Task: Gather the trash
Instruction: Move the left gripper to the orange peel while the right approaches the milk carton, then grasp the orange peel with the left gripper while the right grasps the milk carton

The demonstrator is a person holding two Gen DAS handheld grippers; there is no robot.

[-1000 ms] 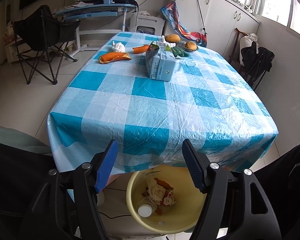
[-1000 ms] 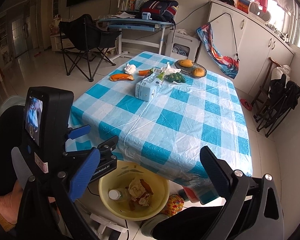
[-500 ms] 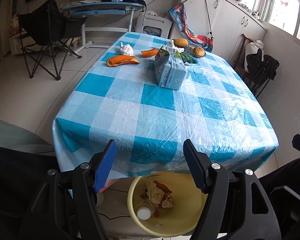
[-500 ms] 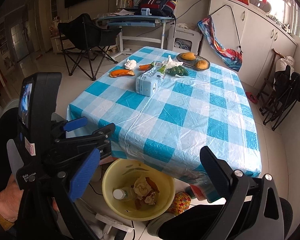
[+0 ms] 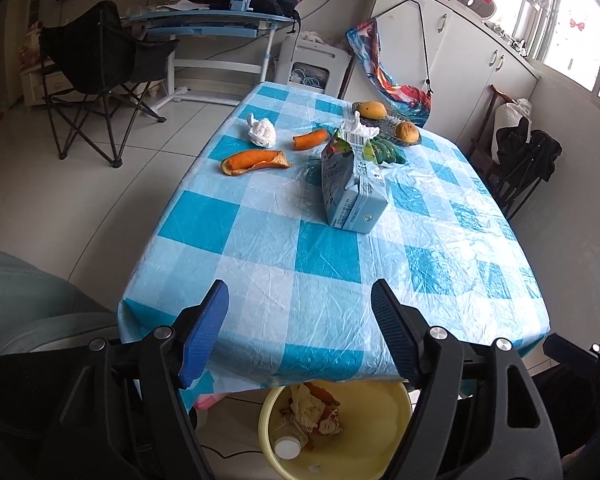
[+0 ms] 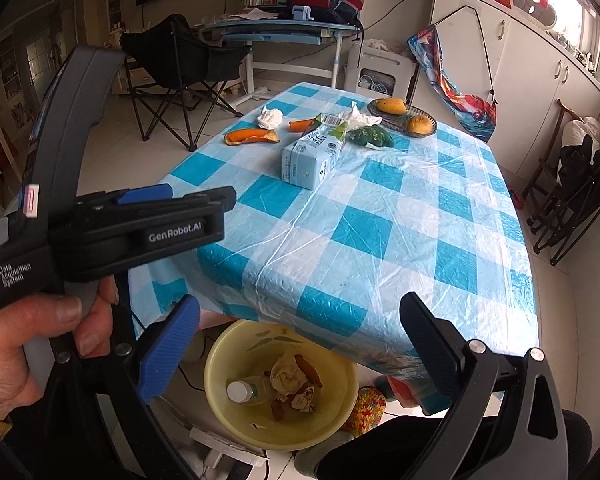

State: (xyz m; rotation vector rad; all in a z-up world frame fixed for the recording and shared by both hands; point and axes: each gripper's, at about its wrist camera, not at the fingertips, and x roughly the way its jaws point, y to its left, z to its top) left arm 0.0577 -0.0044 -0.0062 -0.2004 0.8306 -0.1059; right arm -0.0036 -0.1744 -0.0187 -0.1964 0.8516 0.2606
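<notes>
A milk carton lies on the blue-checked table. Beyond it lie an orange peel, a smaller peel piece and a crumpled tissue. A yellow bin with a bottle, paper and peel stands on the floor under the near table edge. My left gripper is open and empty over the near edge. My right gripper is open and empty above the bin.
A dish with two mangoes, a white tissue and green vegetables sit at the table's far end. A black folding chair stands far left. Cabinets and a dark chair stand on the right.
The left gripper has risen and moved forward over the table edge, so the bin has dropped low in its view. The right gripper has shifted slightly. Both stay open and empty.
</notes>
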